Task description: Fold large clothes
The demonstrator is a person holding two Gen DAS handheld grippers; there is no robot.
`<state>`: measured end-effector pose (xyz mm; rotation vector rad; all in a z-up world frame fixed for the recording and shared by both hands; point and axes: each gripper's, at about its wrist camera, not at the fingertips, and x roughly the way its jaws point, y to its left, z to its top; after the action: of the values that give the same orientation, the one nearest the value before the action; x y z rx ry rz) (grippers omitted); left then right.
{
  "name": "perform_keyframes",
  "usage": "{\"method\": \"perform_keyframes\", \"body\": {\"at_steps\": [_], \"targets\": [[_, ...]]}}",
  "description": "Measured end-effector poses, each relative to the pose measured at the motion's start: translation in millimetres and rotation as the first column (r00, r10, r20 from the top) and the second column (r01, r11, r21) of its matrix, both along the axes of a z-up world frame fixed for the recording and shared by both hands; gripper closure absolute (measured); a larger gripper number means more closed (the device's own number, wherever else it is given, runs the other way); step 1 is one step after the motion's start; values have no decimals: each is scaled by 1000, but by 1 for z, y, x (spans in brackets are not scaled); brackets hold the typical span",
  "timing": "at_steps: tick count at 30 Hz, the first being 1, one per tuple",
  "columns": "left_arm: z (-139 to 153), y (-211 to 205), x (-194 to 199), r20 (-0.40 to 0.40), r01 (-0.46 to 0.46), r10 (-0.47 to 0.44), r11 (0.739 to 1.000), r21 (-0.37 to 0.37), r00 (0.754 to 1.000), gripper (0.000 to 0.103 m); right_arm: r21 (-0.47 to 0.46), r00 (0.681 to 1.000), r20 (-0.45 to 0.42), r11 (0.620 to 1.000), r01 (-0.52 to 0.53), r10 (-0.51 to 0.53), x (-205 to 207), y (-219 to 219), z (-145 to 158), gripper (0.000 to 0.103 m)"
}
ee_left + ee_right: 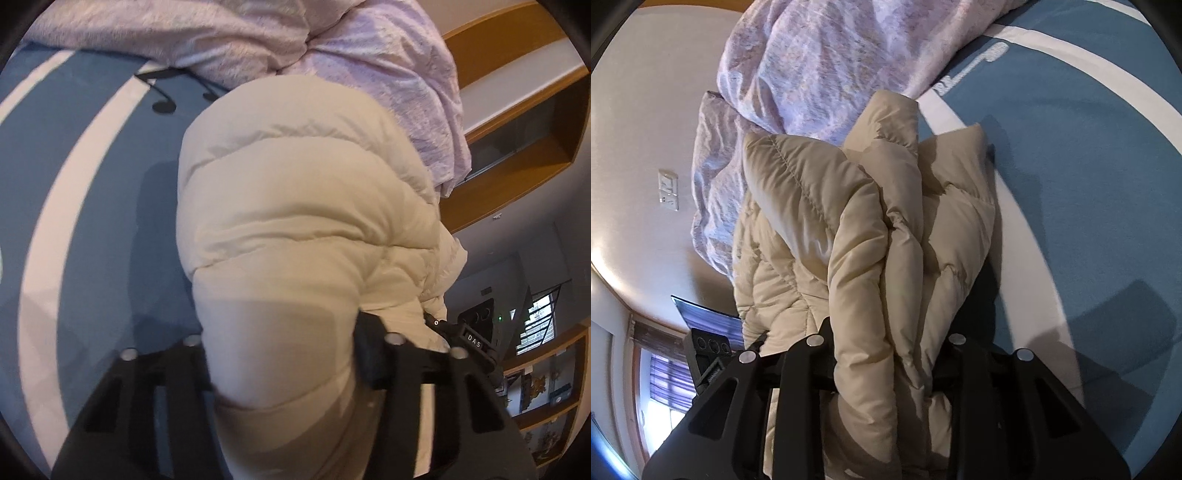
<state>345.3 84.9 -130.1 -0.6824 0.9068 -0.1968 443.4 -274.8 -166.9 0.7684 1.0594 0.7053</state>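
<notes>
The left gripper has its 2 fingers set on either side of a thick quilted fold of the cream puffer jacket. The padding fills the whole gap and bulges over both fingers, so I read the gripper as clamped on the jacket at a middling width. The right gripper stands narrower, its 2 fingers pinching several bunched layers of the same jacket — held fast, by the look of the creases drawn in at the pads.

From each gripper the jacket runs straight ahead, away from the fingers, its long axis in line with the way each gripper points. In the left view it rises as one rounded bulk. In the right view it shows stacked folds with 2 stiff flaps at the far end, probably the collar or front edges. The right gripper's body shows at the right edge of the left view, just beside the jacket, so both hands grip close together at the near end; neither is plainly nearer.

The jacket hangs above or rests on a blue bedsheet with white stripes — which, I cannot tell. A crumpled lilac duvet lies beyond it, touching its far end. Any next fold would likely carry the held end forward along that axis.
</notes>
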Motion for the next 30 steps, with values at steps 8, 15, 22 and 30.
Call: {"method": "perform_keyframes", "body": {"at_steps": [8, 15, 22, 30], "targets": [[32, 33, -17, 72, -62, 58, 997, 51, 996, 64, 56, 994, 86, 995, -77, 72, 5, 41, 32, 78], [62, 81, -29, 155, -131, 110, 982, 133, 982, 64, 30, 973, 178, 987, -155, 147, 20, 101, 57, 79], [54, 103, -12, 153, -171, 134, 949, 264, 979, 63, -61, 959, 227, 985, -159, 169, 40, 143, 55, 79], [32, 97, 3, 143, -162, 109, 885, 436, 984, 48, -164, 969, 181, 977, -137, 166, 41, 146, 29, 67]]}}
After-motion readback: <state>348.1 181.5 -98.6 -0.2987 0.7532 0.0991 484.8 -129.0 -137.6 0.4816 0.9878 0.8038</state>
